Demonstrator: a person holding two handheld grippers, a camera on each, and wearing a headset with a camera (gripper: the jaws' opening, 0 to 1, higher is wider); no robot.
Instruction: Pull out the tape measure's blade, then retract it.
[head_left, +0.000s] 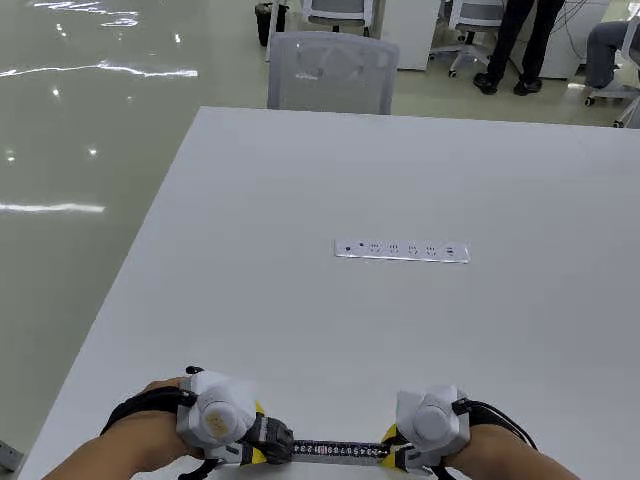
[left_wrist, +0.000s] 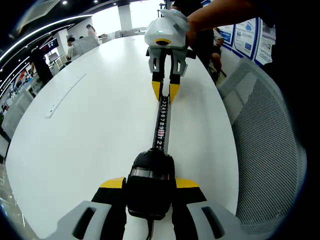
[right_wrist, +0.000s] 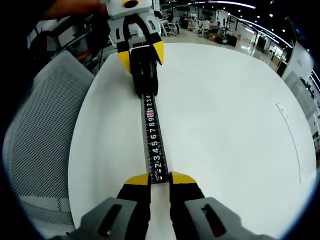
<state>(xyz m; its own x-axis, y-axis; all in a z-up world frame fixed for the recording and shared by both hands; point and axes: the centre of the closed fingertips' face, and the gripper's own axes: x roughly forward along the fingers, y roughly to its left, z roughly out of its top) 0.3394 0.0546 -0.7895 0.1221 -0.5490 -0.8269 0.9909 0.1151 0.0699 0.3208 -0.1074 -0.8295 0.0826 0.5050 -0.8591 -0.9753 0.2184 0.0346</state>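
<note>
A black tape measure case (left_wrist: 150, 186) sits between the yellow-tipped jaws of my left gripper (left_wrist: 150, 183), which is shut on it. Its blade (left_wrist: 161, 127), with black numerals, runs flat over the white table (head_left: 400, 180) to my right gripper (left_wrist: 166, 90). In the right gripper view, my right gripper (right_wrist: 160, 178) is shut on the blade's end (right_wrist: 154, 150), and the left gripper (right_wrist: 142, 55) holds the case (right_wrist: 145, 77) opposite. In the head view both sit at the near table edge: left gripper (head_left: 262, 436), case (head_left: 274, 440), short stretch of blade (head_left: 340, 450), right gripper (head_left: 393, 447).
A white power strip (head_left: 401, 251) lies flat on the table further out. A grey mesh chair (head_left: 332, 72) stands at the far edge. Another mesh chair (left_wrist: 265, 150) sits close by the near edge. People stand at desks at the back right.
</note>
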